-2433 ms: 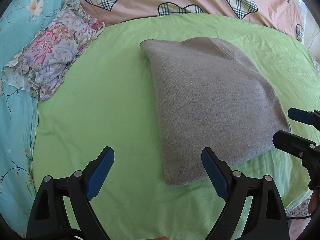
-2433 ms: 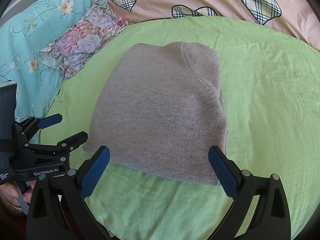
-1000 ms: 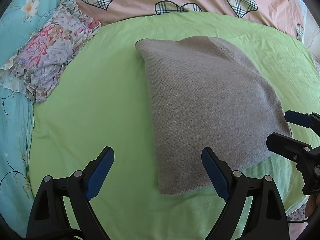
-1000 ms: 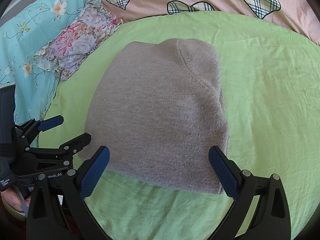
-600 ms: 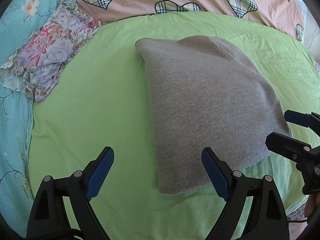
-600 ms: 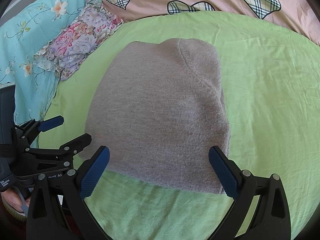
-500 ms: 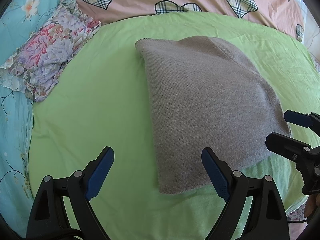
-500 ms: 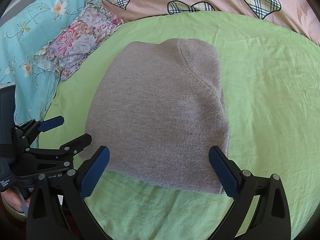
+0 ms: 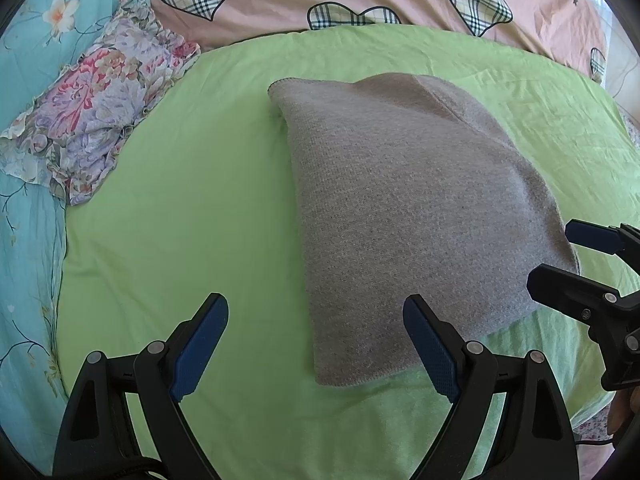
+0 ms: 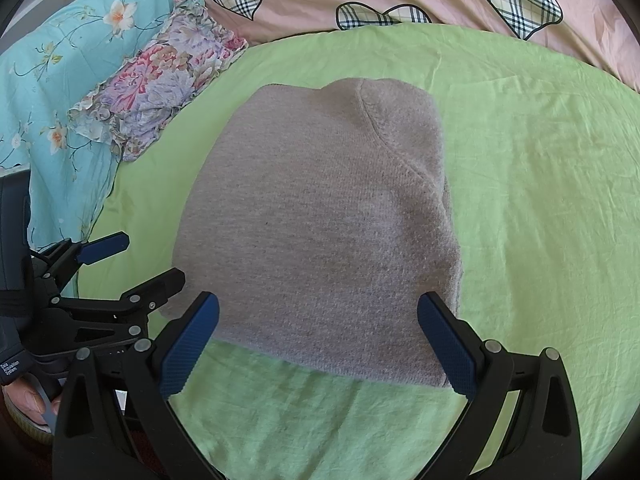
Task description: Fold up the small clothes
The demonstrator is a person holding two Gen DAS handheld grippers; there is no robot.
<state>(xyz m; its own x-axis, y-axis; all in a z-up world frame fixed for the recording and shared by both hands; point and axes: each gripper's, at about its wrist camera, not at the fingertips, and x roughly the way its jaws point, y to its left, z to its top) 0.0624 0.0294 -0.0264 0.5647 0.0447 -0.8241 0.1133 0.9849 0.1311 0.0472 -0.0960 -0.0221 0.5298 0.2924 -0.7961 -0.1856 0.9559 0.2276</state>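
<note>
The grey knitted garment (image 10: 320, 232) lies folded flat on the green sheet (image 10: 540, 200), near the sheet's middle. It forms a compact, roughly rectangular bundle, narrower and rounded at the far end, broader at the near end. The knit is fine and uniform, pale grey, with a raised seam running diagonally across its far right part. The near edge is straight and lies flush on the sheet; the left edge, seen from the left wrist view, is likewise straight with a finished hem (image 9: 280, 84) at the far corner. A floral ruffled cloth (image 10: 156, 76) lies at the sheet's far left edge, well apart from the garment. The left gripper (image 9: 316, 344) hovers over the garment's near left corner, fingers spread wide, holding nothing. The right gripper (image 10: 318, 344) hovers over the garment's near edge, fingers equally spread and empty, the garment's width lying between them
</note>
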